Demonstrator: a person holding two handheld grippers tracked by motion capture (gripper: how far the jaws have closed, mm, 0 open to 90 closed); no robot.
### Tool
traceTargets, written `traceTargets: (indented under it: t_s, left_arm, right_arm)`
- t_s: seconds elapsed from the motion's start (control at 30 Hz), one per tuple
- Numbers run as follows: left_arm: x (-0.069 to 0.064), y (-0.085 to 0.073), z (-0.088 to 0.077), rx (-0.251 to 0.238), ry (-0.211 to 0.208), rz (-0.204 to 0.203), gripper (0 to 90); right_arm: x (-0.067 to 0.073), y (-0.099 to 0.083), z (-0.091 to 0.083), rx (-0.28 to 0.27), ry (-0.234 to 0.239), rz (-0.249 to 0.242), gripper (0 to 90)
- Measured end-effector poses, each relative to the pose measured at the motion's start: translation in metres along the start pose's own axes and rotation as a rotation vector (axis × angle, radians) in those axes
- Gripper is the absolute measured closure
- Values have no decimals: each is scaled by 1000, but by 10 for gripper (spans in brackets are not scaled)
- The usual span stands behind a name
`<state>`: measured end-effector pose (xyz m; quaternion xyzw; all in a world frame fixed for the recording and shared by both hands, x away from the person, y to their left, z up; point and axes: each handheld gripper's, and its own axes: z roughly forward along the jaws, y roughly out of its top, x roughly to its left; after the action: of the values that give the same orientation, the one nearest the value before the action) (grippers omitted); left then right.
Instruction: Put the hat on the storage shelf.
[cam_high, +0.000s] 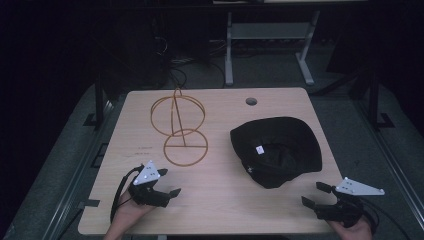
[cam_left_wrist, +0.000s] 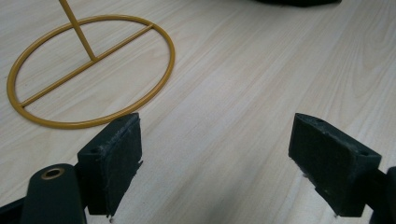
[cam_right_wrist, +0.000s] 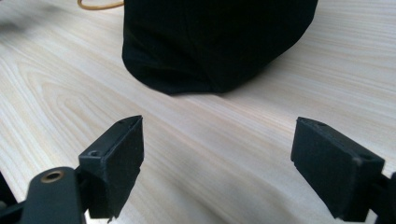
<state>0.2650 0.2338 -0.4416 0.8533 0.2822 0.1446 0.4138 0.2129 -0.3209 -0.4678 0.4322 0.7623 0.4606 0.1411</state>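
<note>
A black hat (cam_high: 276, 150) lies upside down on the right half of the wooden table (cam_high: 220, 195), a white label showing inside it. A gold wire stand (cam_high: 179, 125) with a round base and an upright ring stands at the left centre. My left gripper (cam_high: 168, 182) rests near the front left, open and empty, its jaws wide apart just short of the stand's base ring (cam_left_wrist: 88, 70). My right gripper (cam_high: 316, 194) is at the front right, open and empty, facing the hat's near edge (cam_right_wrist: 215, 42) a short way off.
A round cable hole (cam_high: 251, 101) sits near the table's far edge. Behind the table stands a grey desk frame (cam_high: 270, 45) with cables on the dark floor. Bare tabletop (cam_high: 220, 200) lies between my two grippers.
</note>
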Motion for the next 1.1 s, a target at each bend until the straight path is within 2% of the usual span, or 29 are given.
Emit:
traceTargets:
  t_s: [0.17, 0.33, 0.47, 0.5, 0.53, 0.67, 0.73, 0.83, 1.0, 1.03, 1.07, 1.1]
  left_arm:
    - [-1, 2, 1, -5, -10, -9, 170]
    - [-10, 11, 3, -12, -42, 13, 173]
    - [-21, 27, 5, -27, -81, 38, 176]
    - [-21, 27, 5, -27, -81, 38, 176]
    - [-25, 35, 6, -44, -112, 36, 176]
    - [-32, 46, 7, -56, -125, 60, 177]
    - [-36, 58, 10, -62, -151, 67, 177]
    - [-39, 65, 12, -62, -168, 71, 177]
    - [-50, 89, 20, -78, -204, 117, 177]
    - [-50, 89, 20, -78, -204, 117, 178]
    - [-53, 99, 24, -83, -215, 133, 178]
    - [-53, 99, 24, -83, -215, 133, 179]
  right_arm:
    - [0, 0, 1, 5, 0, -2, 163]
    - [1, -1, -1, -2, 1, -2, 163]
    - [2, -1, -1, -1, 5, -3, 164]
    - [2, -1, -1, -1, 5, -3, 164]
    - [3, 0, -2, -1, 5, 0, 164]
    - [2, -1, -3, -5, 7, 0, 164]
    - [2, -1, -5, -9, 8, 2, 164]
    - [1, -1, -5, -10, 9, 2, 164]
    - [1, -1, -5, -14, 16, 6, 165]
    - [1, -1, -5, -14, 16, 6, 165]
    - [1, -2, -5, -12, 17, 4, 165]
    - [1, -2, -5, -12, 17, 4, 165]
